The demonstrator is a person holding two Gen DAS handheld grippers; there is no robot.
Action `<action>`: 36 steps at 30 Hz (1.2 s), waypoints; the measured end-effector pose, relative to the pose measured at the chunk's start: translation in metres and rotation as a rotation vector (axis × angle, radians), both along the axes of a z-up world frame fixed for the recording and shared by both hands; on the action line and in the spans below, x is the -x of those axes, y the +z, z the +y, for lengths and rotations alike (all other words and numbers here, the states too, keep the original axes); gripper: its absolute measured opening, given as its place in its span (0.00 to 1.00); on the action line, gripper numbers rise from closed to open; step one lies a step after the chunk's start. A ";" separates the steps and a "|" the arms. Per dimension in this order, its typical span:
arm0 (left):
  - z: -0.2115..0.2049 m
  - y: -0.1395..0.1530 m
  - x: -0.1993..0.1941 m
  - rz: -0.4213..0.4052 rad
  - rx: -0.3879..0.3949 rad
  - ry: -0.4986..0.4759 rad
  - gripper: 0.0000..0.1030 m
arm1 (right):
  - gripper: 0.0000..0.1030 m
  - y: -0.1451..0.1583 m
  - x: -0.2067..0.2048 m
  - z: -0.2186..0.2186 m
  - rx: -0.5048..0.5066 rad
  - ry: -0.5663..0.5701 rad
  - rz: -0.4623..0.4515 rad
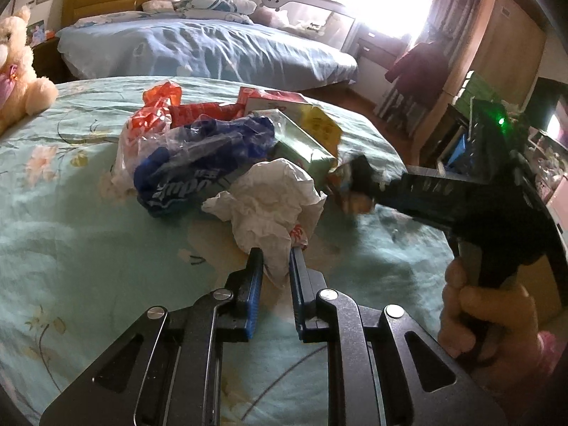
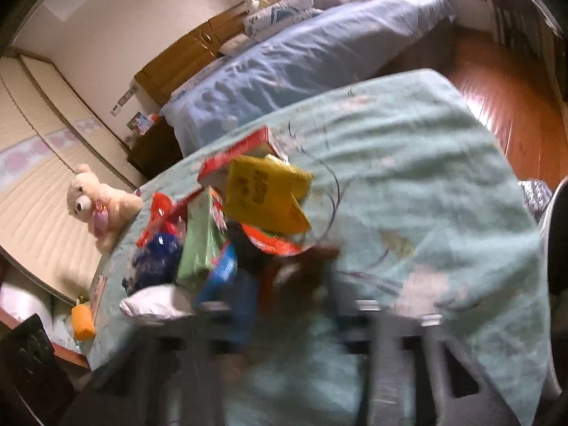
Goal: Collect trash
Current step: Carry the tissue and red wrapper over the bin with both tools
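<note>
- The bed [image 1: 88, 213] with the teal flowered cover is carrying everything: a heap of trash sits near its middle, with a teddy bear [image 1: 21, 67] off at the edge and a second, blue bed [image 1: 213, 53] behind.
- The pile itself: a red box [image 1: 269, 97], a yellow packet [image 1: 319, 124], a green carton [image 1: 301, 145], a blue plastic bag [image 1: 198, 163] and a red and clear bag [image 1: 156, 117], all leaning on each other.
- The crumpled white bag [image 1: 273, 198] is at the near side of the pile, and the left tool [image 1: 277, 259] is pinching its lower tail, jaws nearly together with the plastic bunched between them.
- The right tool [image 1: 358, 181] is pressed together at the right edge of the heap, next to the green carton. There's something small and orange-ish at its tips, but both views are too blurry there to tell if it's actually holding it.
- What could go wrong, I reckon: the left grip is only on a thin fold, so a quick lift could let the white bag slide out.
- Also the white bag touches the blue one, so pulling it might drag stuff along or tip the carton.
</note>
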State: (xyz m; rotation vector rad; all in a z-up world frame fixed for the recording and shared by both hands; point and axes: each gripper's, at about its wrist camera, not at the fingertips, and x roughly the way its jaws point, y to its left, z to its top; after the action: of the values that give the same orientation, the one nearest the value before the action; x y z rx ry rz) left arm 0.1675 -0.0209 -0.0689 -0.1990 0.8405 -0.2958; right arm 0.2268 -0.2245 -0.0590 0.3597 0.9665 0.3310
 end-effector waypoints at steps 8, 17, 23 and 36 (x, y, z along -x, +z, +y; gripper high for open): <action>-0.021 0.008 0.008 -0.015 0.013 -0.051 0.13 | 0.03 0.012 0.036 -0.025 0.013 -0.017 -0.045; -0.063 0.017 0.016 -0.026 0.015 -0.148 0.13 | 0.03 0.024 0.075 -0.071 0.005 -0.094 -0.062; -0.101 0.022 0.024 -0.040 0.006 -0.226 0.13 | 0.03 0.030 0.097 -0.107 0.027 -0.164 -0.080; -0.172 0.024 0.024 -0.019 -0.008 -0.353 0.13 | 0.03 0.023 0.123 -0.182 0.067 -0.304 -0.054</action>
State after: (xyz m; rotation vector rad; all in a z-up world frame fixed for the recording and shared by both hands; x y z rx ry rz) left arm 0.1433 -0.1924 -0.0446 -0.0384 0.8566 -0.6238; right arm 0.1042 -0.4061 -0.0357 0.4275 0.8534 0.0316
